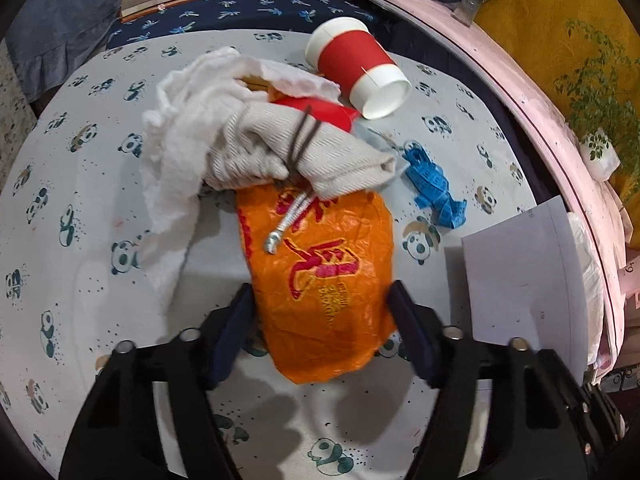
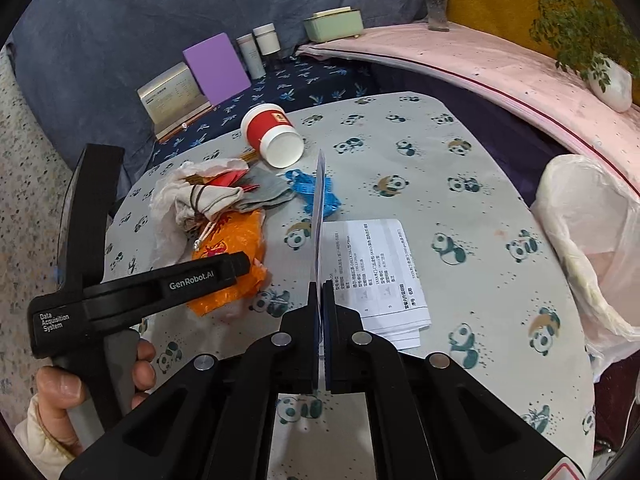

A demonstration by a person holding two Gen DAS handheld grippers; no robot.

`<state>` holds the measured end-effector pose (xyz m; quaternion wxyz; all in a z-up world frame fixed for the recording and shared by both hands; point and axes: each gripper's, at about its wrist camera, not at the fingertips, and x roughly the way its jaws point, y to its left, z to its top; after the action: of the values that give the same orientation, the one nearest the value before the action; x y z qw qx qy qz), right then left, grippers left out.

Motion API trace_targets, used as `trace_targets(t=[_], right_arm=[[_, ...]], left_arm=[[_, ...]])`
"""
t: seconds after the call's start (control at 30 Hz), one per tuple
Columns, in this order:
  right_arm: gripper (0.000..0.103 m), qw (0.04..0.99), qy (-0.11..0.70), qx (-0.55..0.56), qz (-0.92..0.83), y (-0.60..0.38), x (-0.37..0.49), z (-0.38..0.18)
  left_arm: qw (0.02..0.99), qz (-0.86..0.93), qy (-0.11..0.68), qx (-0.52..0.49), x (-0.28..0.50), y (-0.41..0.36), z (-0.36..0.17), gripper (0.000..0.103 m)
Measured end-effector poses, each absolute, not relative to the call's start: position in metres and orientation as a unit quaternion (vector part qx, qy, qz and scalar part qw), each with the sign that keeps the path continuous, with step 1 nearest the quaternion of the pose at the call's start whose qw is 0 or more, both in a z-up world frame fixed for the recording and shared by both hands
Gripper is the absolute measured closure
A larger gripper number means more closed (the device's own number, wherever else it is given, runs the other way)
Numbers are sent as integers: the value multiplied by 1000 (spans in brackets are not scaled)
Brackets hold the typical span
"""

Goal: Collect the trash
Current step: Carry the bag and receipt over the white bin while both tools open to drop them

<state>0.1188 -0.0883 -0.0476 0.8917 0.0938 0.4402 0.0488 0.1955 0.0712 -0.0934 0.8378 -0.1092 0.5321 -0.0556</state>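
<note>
An orange snack wrapper (image 1: 320,272) lies on the panda-print tablecloth (image 1: 80,240) between the fingers of my left gripper (image 1: 322,304). The pads stand right at its two sides, and I see no squeeze in the foil. Behind it lie a beige cloth pouch (image 1: 312,152), white tissue (image 1: 180,120), a tipped red and white paper cup (image 1: 356,68) and a crumpled blue tape (image 1: 432,184). My right gripper (image 2: 321,284) is shut on a sheet of paper (image 2: 318,220), held edge-on above the table. That sheet (image 1: 520,272) shows at the right of the left wrist view.
Folded printed sheets (image 2: 380,276) lie under the right gripper. A white plastic bag (image 2: 580,240) stands open at the table's right edge. A book, a purple box (image 2: 216,64) and jars stand at the back. A person's hand (image 2: 60,392) holds the left gripper's handle.
</note>
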Motion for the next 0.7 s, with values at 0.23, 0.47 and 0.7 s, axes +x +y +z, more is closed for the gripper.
trace_targets(t=[0.23, 0.47, 0.7], right_arm=[[101, 898, 426, 103, 37, -101, 113, -38], [101, 908, 404, 111, 24, -113, 98, -21], [101, 918, 378, 121, 5, -132, 80, -2]], left_arm=[[844, -80, 524, -88, 180, 58, -81, 82], [849, -105, 511, -86, 154, 46, -59, 87], [860, -138, 486, -69, 128, 20, -29, 87]])
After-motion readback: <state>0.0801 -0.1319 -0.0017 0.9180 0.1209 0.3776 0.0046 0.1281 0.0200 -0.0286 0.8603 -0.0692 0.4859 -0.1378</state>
